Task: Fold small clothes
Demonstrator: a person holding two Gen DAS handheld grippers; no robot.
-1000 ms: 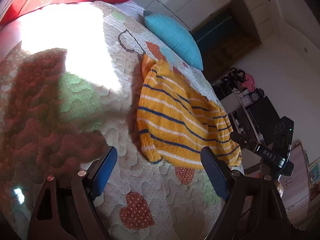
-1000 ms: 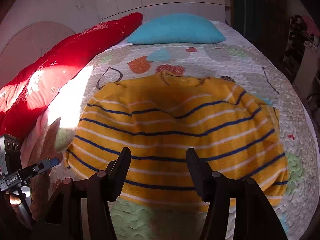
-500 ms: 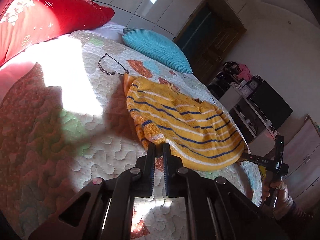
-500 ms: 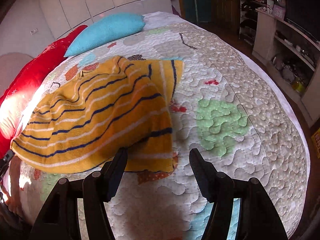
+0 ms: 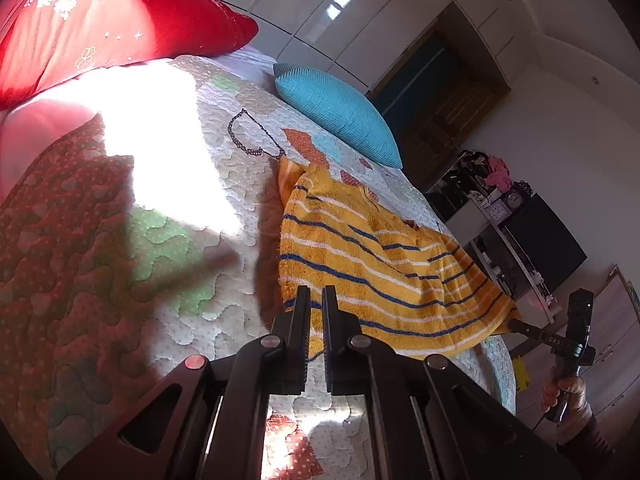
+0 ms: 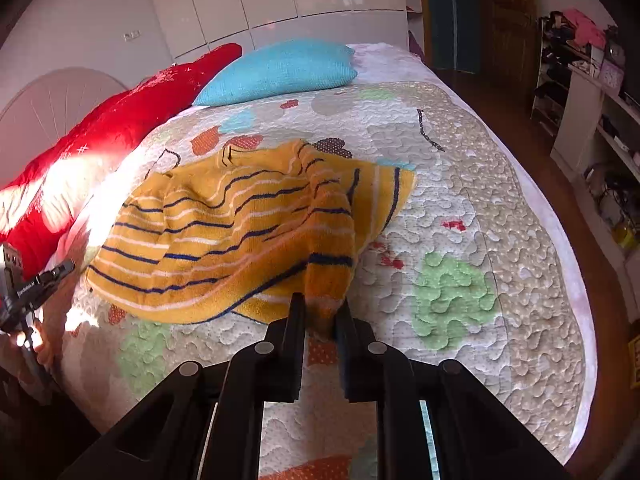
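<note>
Over the quilt (image 6: 460, 216), both grippers (image 5: 315, 300) (image 6: 322, 312) low, fingers (image 6: 297, 316) pinching sweater (image 6: 224, 236) hem corners

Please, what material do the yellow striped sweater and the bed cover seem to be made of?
The sweater looks like soft knitted yarn, perhaps wool or acrylic: fuzzy matte surface, limp folds where each gripper pinches its hem. The bed cover seems a quilted cotton-like fabric: puffy stitched wavy lines, printed hearts, no shine. The exact fibres cannot be told.

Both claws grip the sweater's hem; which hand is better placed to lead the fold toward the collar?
Neither clearly: left claw and right claw each pinch a hem corner of the sweater, so both probably lift together.
</note>
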